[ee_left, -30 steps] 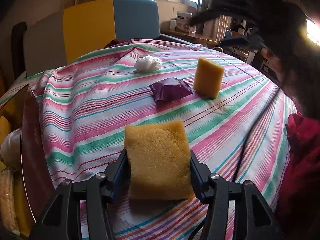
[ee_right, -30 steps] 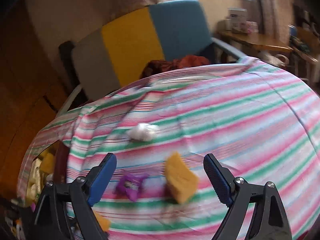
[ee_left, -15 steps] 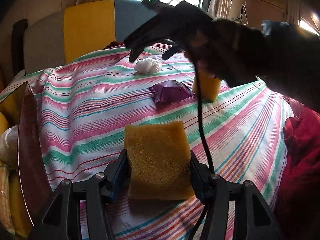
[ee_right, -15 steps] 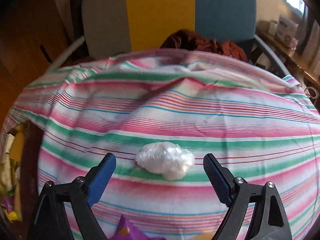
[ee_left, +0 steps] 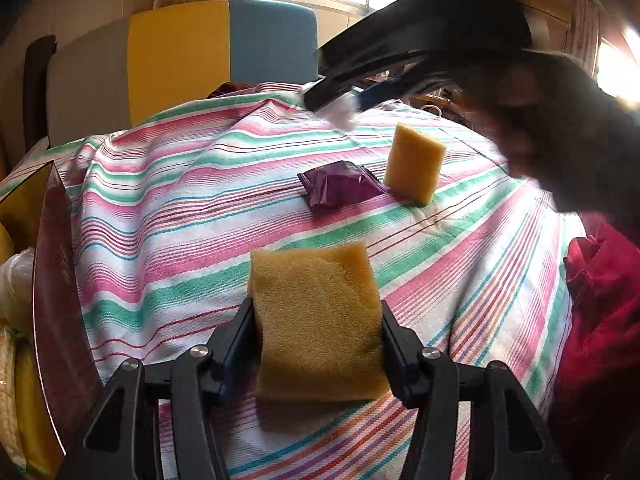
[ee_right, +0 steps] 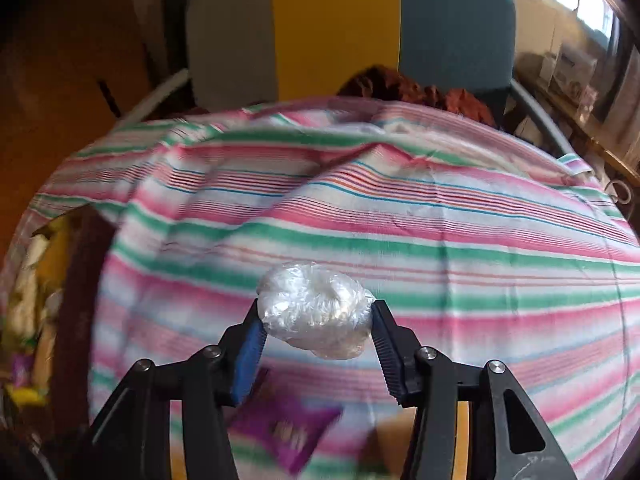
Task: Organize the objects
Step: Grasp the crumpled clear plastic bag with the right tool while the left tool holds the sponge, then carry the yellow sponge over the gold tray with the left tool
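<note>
My left gripper [ee_left: 316, 320] is shut on a yellow sponge [ee_left: 316, 320], held just above the striped tablecloth [ee_left: 180, 208] at the near edge. Farther back lie a purple snack packet [ee_left: 340, 189] and a second yellow sponge [ee_left: 414, 163] standing upright. In the right wrist view my right gripper [ee_right: 316, 320] has its jaws closing on a crumpled white plastic wad [ee_right: 314, 316], both pads touching its sides. In the left wrist view that right gripper [ee_left: 344, 106] reaches in from the upper right over the far part of the table, the white wad [ee_left: 340, 114] at its tips.
A dark red box [ee_left: 56, 300] with yellow and white items inside stands at the table's left edge. A chair [ee_left: 224, 48] with grey, yellow and blue panels sits behind the table. Red cloth [ee_left: 600, 320] lies at the right.
The right gripper swept in over the far side of the table, lowered around the white wad and closed from wide open onto it. The left gripper stayed still with its sponge.
</note>
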`<state>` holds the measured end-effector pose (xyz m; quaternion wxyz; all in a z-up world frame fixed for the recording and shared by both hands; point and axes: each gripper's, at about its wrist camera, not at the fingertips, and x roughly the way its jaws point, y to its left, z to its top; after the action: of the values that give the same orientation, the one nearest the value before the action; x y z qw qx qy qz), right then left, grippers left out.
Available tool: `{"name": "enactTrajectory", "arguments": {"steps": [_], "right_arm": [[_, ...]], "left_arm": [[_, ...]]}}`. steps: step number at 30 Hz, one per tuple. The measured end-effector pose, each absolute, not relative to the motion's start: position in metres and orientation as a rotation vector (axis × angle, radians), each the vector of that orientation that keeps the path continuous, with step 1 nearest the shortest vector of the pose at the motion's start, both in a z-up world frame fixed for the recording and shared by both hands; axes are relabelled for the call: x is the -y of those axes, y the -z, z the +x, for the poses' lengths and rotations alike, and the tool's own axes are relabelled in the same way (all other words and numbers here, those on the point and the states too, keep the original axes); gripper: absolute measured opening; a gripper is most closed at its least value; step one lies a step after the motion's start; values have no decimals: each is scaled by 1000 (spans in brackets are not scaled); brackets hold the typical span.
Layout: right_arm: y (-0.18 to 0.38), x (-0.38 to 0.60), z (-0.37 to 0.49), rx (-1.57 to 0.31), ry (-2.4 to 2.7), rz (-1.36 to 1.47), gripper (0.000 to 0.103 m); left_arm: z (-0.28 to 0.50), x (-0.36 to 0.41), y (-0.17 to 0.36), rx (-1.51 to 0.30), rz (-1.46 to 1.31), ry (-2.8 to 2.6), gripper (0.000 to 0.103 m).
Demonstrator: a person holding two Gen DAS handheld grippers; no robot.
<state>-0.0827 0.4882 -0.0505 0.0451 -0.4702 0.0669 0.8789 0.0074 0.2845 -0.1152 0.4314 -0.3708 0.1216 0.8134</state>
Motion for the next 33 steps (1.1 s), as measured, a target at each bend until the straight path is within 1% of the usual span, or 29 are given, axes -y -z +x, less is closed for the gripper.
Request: {"name": "enactTrajectory", "arguments": {"steps": [5, 11, 13, 20, 30, 33], "right_arm": [[30, -482, -23, -279, -2750, -1389, 52], [55, -486, 30, -370, -2659, -1500, 52], [70, -490, 35, -386, -2603, -1543, 52], [92, -508, 33, -417, -2491, -1577, 52], [94, -506, 28, -331, -2483, -1570, 52], [95, -508, 28, -313, -2470, -1578, 49]], "left_arm": [[7, -284, 115, -308, -923, -2031, 58], [9, -287, 115, -337, -915, -2044, 58], [9, -287, 115, -343, -913, -2047, 58], [11, -287, 115, -357, -911, -2053, 58], [14, -287, 114, -373, -910, -2063, 58], [13, -289, 114, -373, -916, -2064, 58]]}}
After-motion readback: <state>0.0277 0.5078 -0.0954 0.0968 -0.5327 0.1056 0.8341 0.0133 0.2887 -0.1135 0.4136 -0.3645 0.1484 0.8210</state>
